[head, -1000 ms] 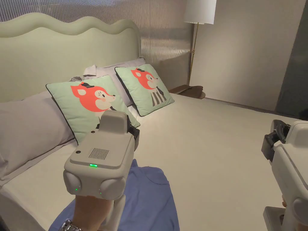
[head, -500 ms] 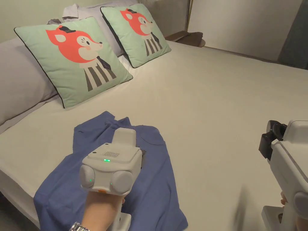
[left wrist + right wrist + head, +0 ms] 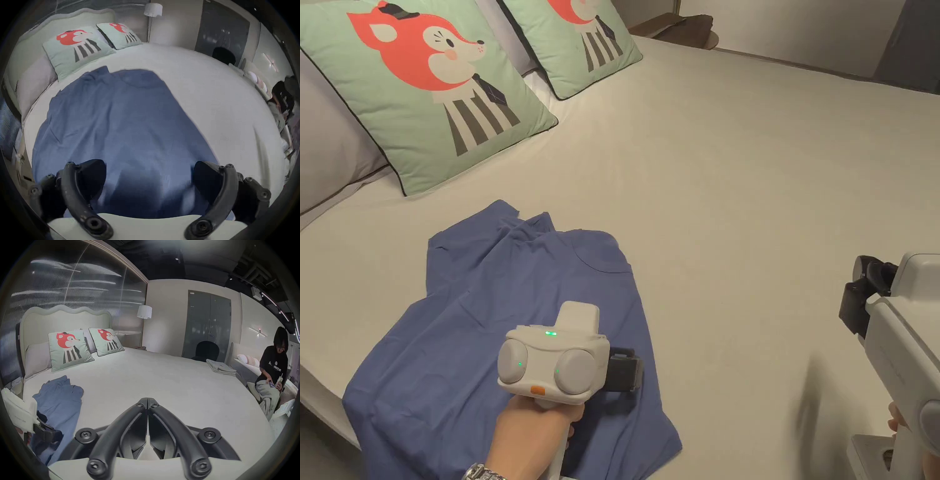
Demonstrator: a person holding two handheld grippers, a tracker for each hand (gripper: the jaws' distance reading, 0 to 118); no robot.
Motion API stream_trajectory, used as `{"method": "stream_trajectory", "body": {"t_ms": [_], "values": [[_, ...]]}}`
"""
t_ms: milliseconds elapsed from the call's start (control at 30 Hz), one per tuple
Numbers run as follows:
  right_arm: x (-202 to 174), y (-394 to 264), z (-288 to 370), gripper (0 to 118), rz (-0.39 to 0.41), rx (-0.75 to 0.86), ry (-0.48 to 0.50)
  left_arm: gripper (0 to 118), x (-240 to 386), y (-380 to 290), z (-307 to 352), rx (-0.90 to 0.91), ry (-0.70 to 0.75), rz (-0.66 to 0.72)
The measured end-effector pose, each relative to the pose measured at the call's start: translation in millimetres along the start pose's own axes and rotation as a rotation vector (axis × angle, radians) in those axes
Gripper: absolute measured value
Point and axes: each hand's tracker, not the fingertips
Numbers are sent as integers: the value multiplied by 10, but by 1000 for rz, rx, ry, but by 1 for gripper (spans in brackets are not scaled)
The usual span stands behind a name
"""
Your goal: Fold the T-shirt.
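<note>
A blue T-shirt [image 3: 506,300] lies crumpled and partly spread on the near left part of the white bed [image 3: 750,187], its collar toward the pillows. My left gripper [image 3: 622,374] hovers low over the shirt's lower right part. In the left gripper view the shirt [image 3: 121,121] lies under the left gripper [image 3: 148,164], whose jaws stand wide open with nothing between them. My right gripper [image 3: 865,294] is off to the right above bare sheet. In the right gripper view the right gripper [image 3: 147,400] is shut and empty, with the shirt [image 3: 60,402] far to its left.
Two fox-print cushions [image 3: 434,81] and grey pillows [image 3: 328,144] lean at the head of the bed. A folded grey cloth [image 3: 220,367] lies at the bed's far edge. A person [image 3: 274,369] sits beyond the bed on the right, near a dark chair [image 3: 207,350].
The head camera has tilted down toward the bed. My left gripper has come down and nearer, from over the shirt's collar end to its lower right part. The right gripper has hardly moved.
</note>
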Motion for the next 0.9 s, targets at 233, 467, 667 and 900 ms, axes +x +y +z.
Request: {"method": "stream_trajectory", "body": {"t_ms": [233,467,667,900], "values": [[144,59,151,0,-5,10,-19,5,99,22,229,93,47,-5],[387,212,547,0,-38,85,-49,5,163,241,790,240,49,37],[648,394,1053,0,-78,170,-104,5,502,608,1677,498,-89,46],[1146,391,1660,0,-102,241,-219,5,1518,877,2418,707,-380,-101]]}}
